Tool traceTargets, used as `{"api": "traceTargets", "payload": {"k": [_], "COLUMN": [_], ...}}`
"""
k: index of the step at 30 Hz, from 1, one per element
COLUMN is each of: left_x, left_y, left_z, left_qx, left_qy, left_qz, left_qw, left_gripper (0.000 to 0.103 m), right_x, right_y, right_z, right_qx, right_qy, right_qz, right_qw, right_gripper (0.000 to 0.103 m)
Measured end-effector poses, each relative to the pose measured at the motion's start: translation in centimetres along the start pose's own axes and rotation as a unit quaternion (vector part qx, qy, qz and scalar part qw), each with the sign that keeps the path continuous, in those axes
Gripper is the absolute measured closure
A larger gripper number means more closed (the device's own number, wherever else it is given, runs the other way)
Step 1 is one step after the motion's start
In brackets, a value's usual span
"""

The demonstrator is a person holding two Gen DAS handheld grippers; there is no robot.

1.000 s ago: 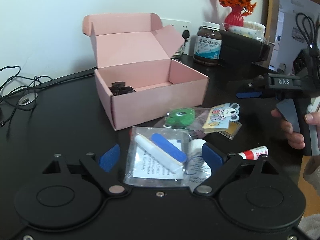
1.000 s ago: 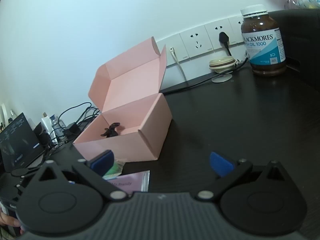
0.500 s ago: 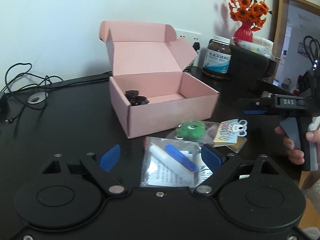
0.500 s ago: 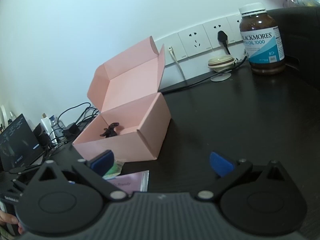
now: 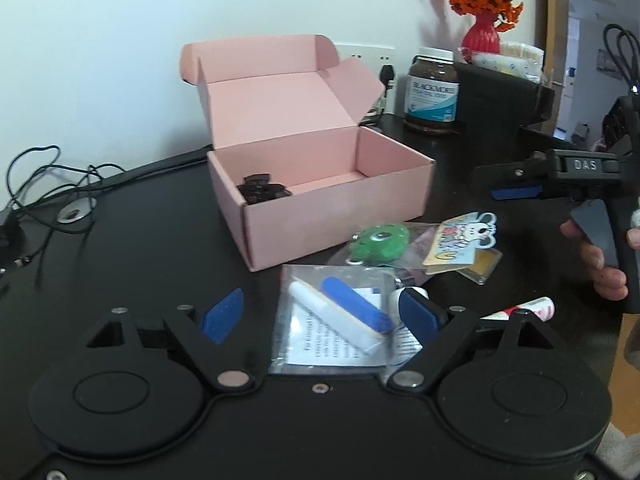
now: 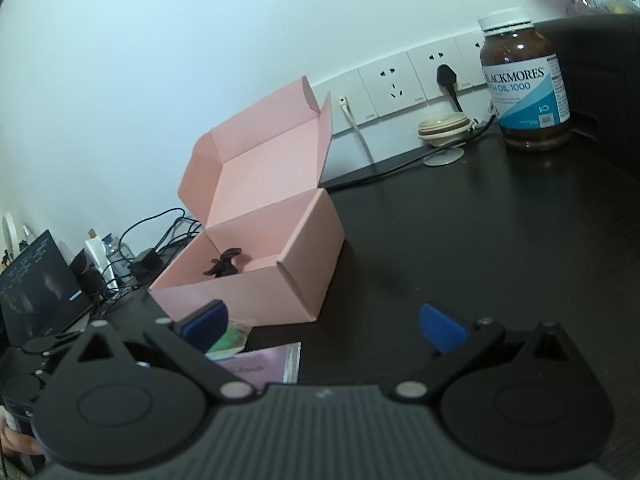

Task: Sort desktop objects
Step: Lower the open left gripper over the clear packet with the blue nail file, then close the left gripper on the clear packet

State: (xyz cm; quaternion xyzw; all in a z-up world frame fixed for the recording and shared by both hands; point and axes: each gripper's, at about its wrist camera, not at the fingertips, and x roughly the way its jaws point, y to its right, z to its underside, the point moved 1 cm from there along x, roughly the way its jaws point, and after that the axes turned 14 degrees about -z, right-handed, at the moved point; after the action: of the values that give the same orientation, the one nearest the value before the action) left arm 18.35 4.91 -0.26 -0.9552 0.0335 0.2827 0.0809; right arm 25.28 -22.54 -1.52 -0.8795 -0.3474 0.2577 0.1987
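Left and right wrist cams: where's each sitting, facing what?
Left wrist: low over the desk, facing the pink box; open left gripper straddles a clear bag; the right gripper and right hand show at its right edge.
Right wrist: low, right of the box, facing the wall sockets; open right gripper in the foreground.
Shared: pink box, supplement bottle.

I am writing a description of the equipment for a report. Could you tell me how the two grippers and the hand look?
The left gripper is matte black plastic with two round discs, silver pivot screws and blue pads on its fingers. The right gripper has the same build, with a ribbed grey body behind. Seen from the left wrist view, it bears white letters "DAS", and a bare hand grips its handle.
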Motion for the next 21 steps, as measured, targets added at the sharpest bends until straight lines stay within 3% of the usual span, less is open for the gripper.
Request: {"api": "traceTargets", "payload": {"k": [14, 21], "left_x": [-0.7, -0.5], "left_y": [1.2, 0.3], "left_z": [0.6, 0.6], "left_qx": [0.046, 0.035], "left_qy": [0.013, 0.006], "left_qz": [-0.005, -0.018], "left_qw": [0.9989, 0.9992], "left_gripper": [0.015, 0.016], "right_x": [0.0, 0.0], "right_y": [-0.1, -0.1], "right_z": [0.0, 0.0], "right_qx": [-0.001, -0.001], "right_qy": [0.0, 0.002], "right_qz": [0.0, 0.001], "right_qw": [1.0, 1.0], "right_gripper": [0.001, 0.001]}}
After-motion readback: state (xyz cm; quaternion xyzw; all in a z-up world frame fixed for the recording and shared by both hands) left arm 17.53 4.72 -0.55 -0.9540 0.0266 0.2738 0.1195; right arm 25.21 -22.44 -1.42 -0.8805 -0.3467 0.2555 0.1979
